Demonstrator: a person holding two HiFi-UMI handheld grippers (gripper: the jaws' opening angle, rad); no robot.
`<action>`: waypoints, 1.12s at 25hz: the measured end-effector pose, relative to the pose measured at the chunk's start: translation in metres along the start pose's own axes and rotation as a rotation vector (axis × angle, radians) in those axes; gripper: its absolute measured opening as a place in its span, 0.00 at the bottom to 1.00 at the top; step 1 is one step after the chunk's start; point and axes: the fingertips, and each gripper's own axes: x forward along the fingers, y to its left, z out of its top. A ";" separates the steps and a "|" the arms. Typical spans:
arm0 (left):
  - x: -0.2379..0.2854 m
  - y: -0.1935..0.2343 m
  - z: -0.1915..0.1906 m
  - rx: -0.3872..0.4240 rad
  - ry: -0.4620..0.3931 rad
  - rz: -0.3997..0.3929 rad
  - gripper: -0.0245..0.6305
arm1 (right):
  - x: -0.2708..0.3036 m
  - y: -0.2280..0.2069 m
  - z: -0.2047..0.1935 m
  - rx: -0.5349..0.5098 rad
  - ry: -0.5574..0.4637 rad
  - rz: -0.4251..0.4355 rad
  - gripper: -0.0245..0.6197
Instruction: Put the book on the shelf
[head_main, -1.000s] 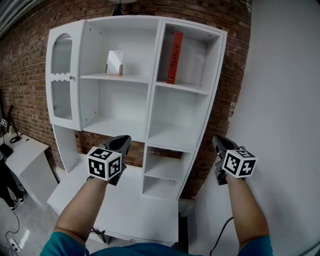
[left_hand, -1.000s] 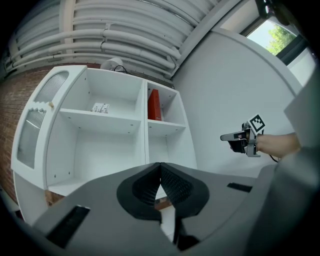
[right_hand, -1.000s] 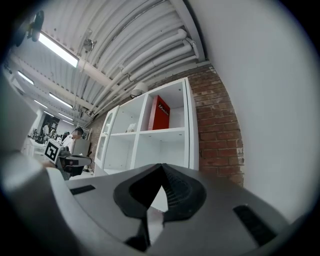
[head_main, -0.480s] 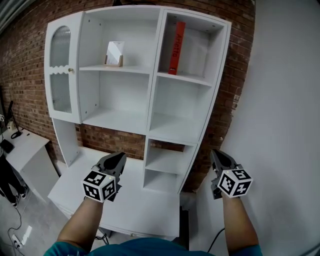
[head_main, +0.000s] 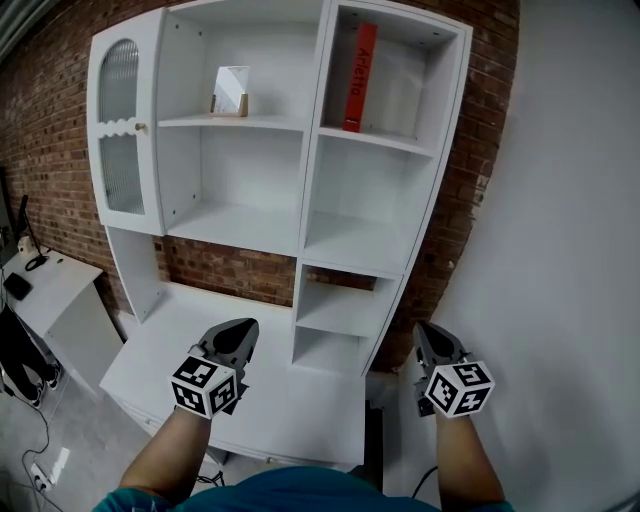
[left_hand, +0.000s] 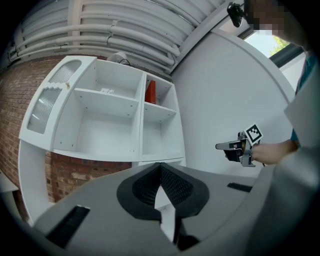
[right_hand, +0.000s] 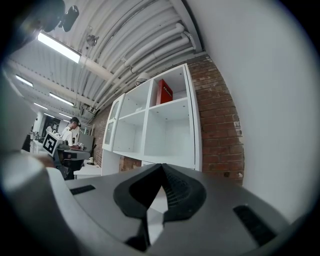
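A red book (head_main: 356, 77) stands upright in the top right compartment of the white shelf unit (head_main: 312, 170); it also shows as the red book (left_hand: 150, 92) in the left gripper view and the red book (right_hand: 165, 91) in the right gripper view. My left gripper (head_main: 238, 337) hangs low over the white desk (head_main: 170, 345), jaws shut and empty. My right gripper (head_main: 430, 342) is held low to the right of the shelf unit, jaws shut with nothing in them. Both grippers are far below the book.
A small light box (head_main: 230, 92) sits on the upper left shelf. A glass-fronted door (head_main: 120, 140) closes the far left section. A brick wall (head_main: 230, 270) lies behind, a plain white wall (head_main: 560, 220) to the right. A second desk (head_main: 45, 285) stands at the left.
Both grippers have dropped lower and drawn back from the shelf unit. The head view has tilted, so the shelf sits higher in the picture. The book has not moved.
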 end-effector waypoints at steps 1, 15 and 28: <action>-0.001 -0.004 -0.004 0.003 0.008 -0.006 0.06 | -0.001 0.001 -0.004 0.002 0.007 0.004 0.07; -0.005 -0.029 -0.037 -0.010 0.079 -0.050 0.06 | -0.008 0.024 -0.040 0.023 0.059 0.057 0.07; -0.006 -0.034 -0.043 -0.025 0.085 -0.061 0.06 | -0.013 0.024 -0.052 0.048 0.069 0.053 0.07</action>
